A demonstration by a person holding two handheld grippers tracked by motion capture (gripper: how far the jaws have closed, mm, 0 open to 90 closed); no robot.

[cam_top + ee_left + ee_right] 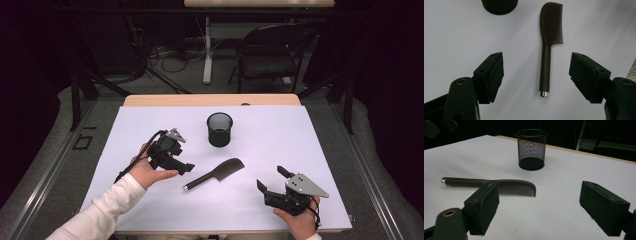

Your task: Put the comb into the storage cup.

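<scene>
Tongs (536,75) are being lined up, spread wide and empty, over comb (549,47) for a handle grab.

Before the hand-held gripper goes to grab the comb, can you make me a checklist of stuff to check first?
1. Left hand-held gripper open wide enough for the handle: ok, jaws stand apart with nothing between the pads.
2. Comb lying flat and free on the white table: ok.
3. Comb handle lined up between the left jaws: ok in the left gripper view.
4. Mesh cup upright and empty-looking: ok upright; inside cannot tell.
5. Right hand-held gripper out of the way: ok, open and apart from the comb.
</scene>
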